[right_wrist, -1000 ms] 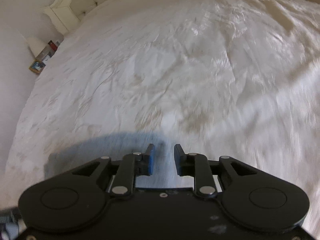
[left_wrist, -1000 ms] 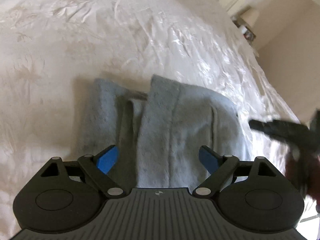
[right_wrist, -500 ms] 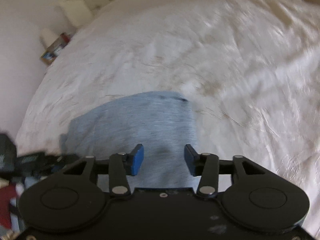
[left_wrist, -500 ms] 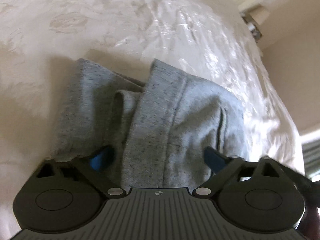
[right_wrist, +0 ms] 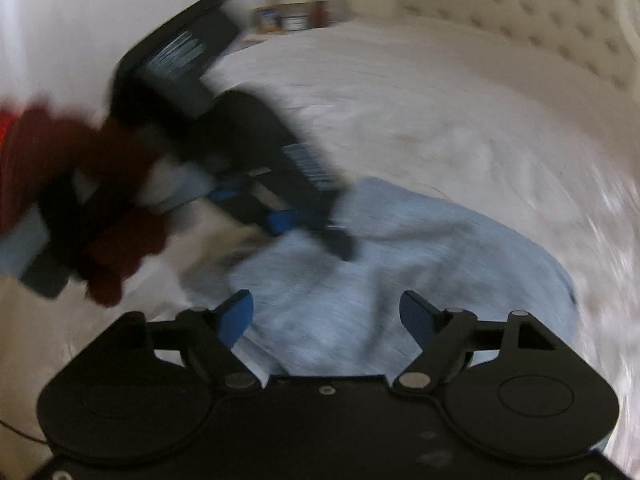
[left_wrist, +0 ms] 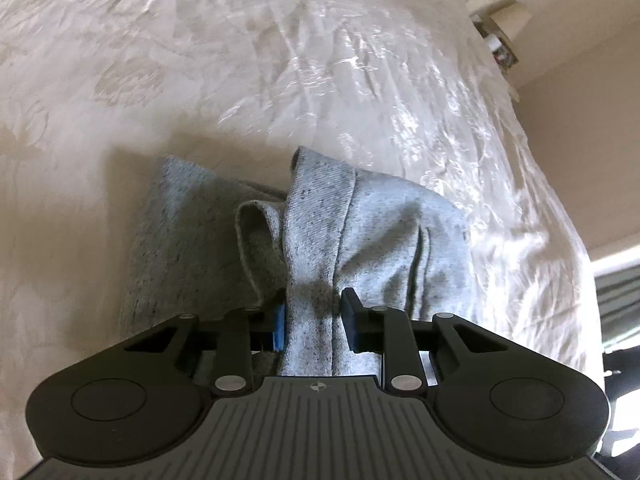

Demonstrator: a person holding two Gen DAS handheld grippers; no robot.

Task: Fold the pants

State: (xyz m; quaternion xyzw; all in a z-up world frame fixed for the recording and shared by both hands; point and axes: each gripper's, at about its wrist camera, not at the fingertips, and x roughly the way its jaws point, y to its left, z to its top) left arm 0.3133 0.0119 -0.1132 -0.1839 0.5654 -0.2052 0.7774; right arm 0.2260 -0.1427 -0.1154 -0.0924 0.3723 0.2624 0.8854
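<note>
Left claw (left_wrist: 312, 318) has closed onto the pants (left_wrist: 372, 232); right claw (right_wrist: 326, 316) spread apart.

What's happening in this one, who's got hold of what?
A person with two handheld grippers is folding grey pants on a cream bedspread. The left gripper is shut on a bunched fold at the near edge of the pants. The right gripper is open above the fabric, gripping nothing; its view is motion-blurred. The pants lie partly folded.

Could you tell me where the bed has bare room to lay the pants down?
The bedspread lies bare beyond the pants, toward the headboard, and beside their near-left edge. It is crowded where the left gripper pinches them.
</note>
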